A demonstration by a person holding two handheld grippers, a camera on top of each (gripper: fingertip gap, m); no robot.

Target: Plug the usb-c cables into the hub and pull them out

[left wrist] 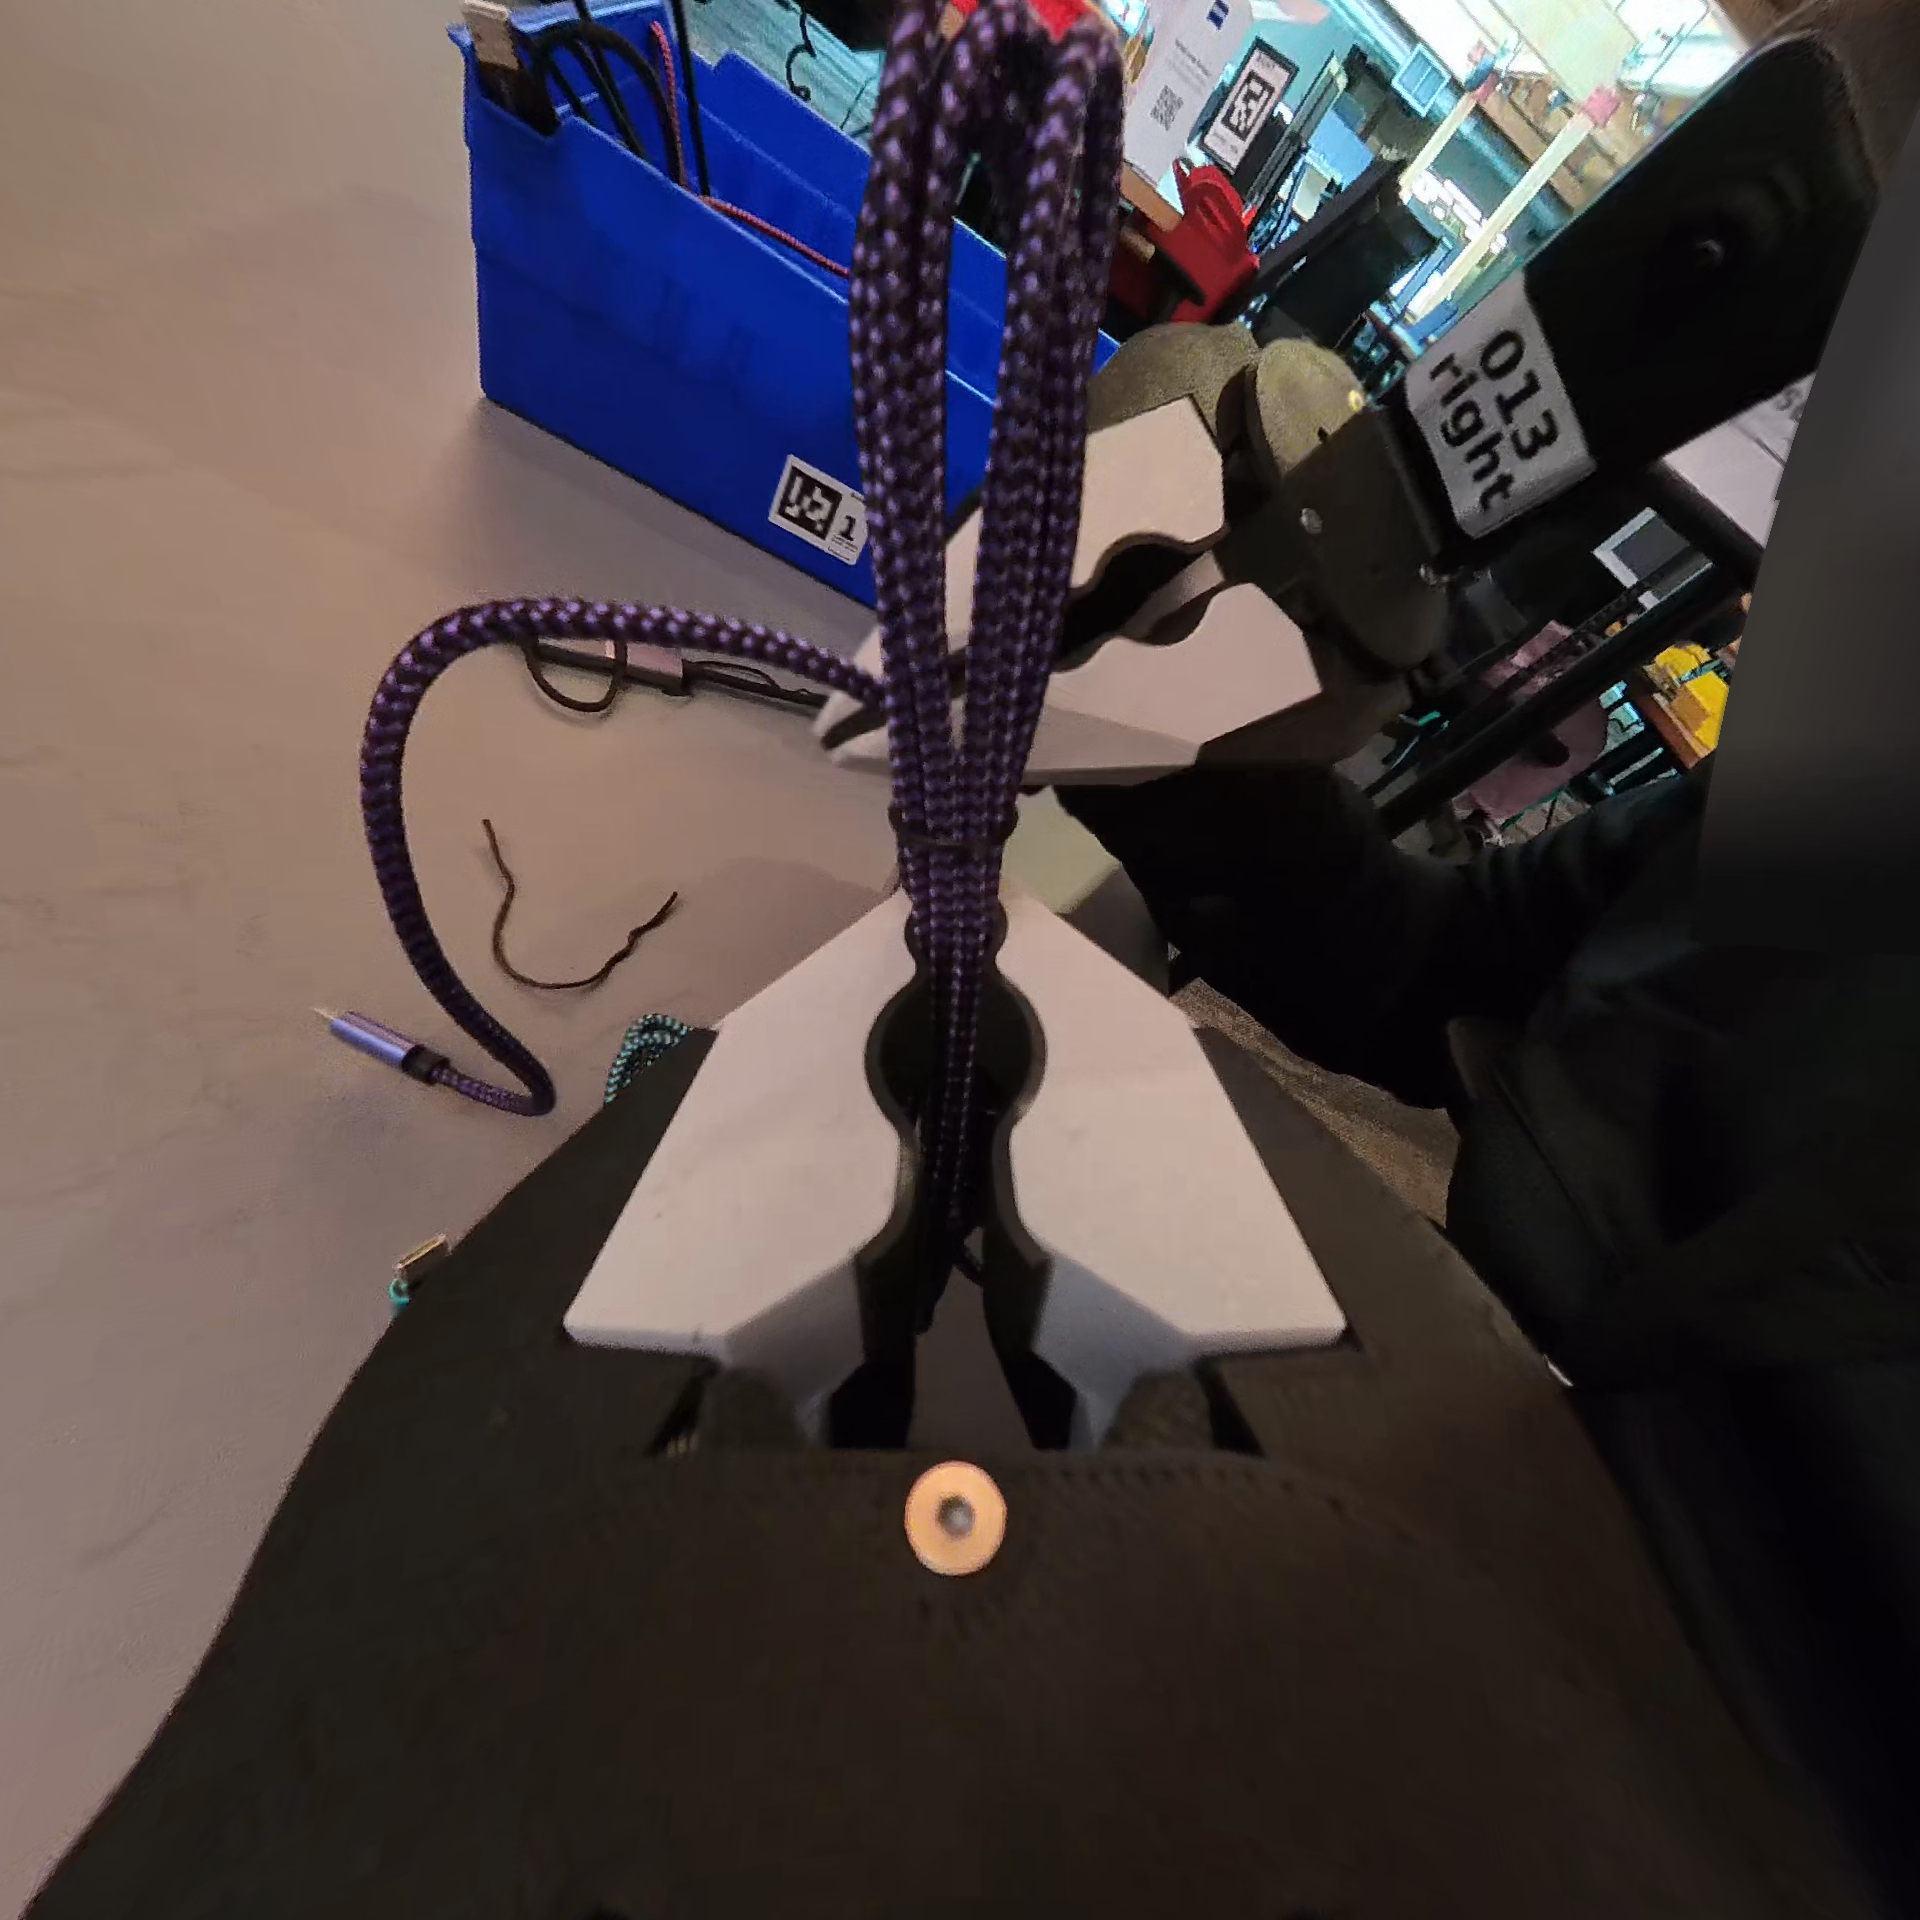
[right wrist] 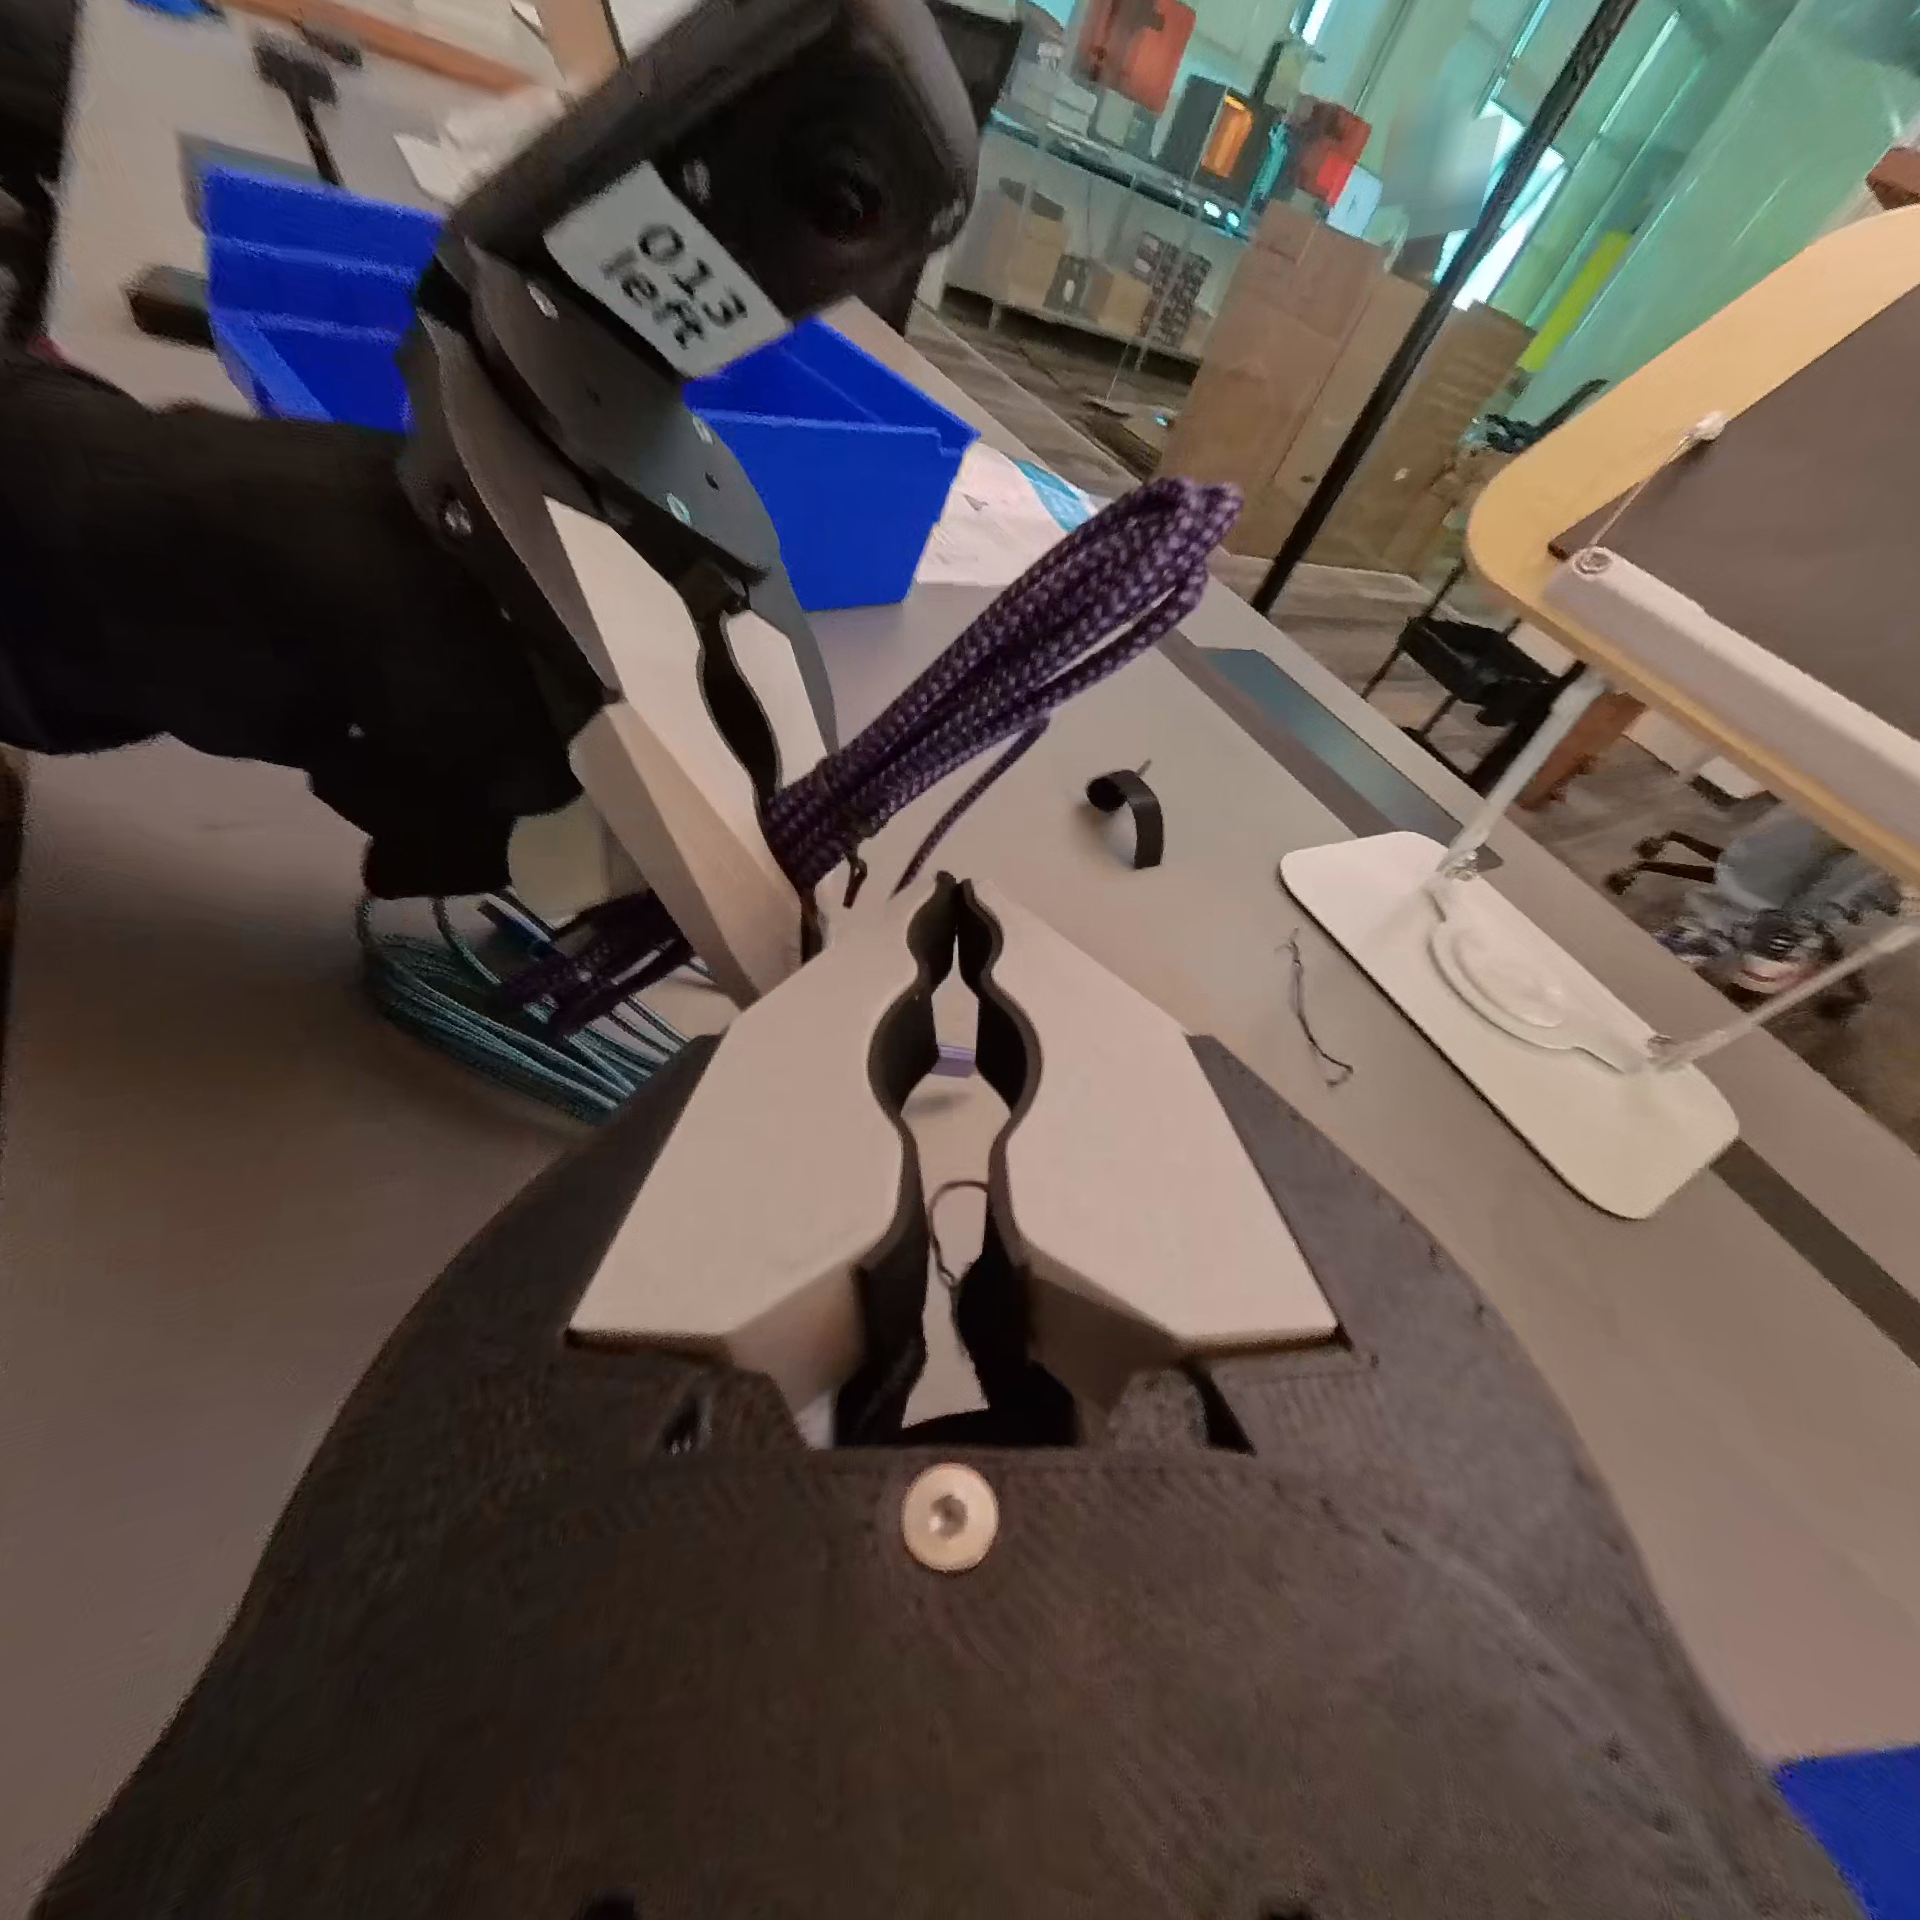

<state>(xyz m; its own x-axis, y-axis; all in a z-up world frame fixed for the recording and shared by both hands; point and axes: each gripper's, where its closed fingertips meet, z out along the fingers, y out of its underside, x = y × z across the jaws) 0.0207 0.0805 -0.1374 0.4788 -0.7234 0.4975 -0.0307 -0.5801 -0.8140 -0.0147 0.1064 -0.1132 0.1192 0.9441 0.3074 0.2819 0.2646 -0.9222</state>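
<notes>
Left wrist view, nearest: the left gripper (left wrist: 954,935) is clenched on a bundled purple braided cable (left wrist: 971,416), whose folded strands pass between its grey fingers (left wrist: 790,1143) and rise upright out of the fingertips. A thin black tie (left wrist: 951,836) cinches the bundle just above the tips. One loose strand arcs down to the left onto the grey table (left wrist: 208,727), ending in a purple plug (left wrist: 379,1039) that lies flat. Beside it lies a dark twist of wire (left wrist: 566,935), and a teal cable (left wrist: 639,1049) shows at the gripper's edge.

Just beyond, the right gripper (left wrist: 842,727) points at the bundle from the right. In the right wrist view the right gripper's (right wrist: 954,894) fingertips are pressed together with nothing between them, just beside the tied bundle (right wrist: 997,665); the left gripper (right wrist: 800,914) holds it tilted. A coil of teal cable (right wrist: 499,1018) lies beneath the gloved hand (right wrist: 260,623).

Farther off: a black loop strap (right wrist: 1127,816) on the table, a white stand base (right wrist: 1507,1029), and a blue bin (left wrist: 665,312) holding other cables. No hub can be made out in either view.
</notes>
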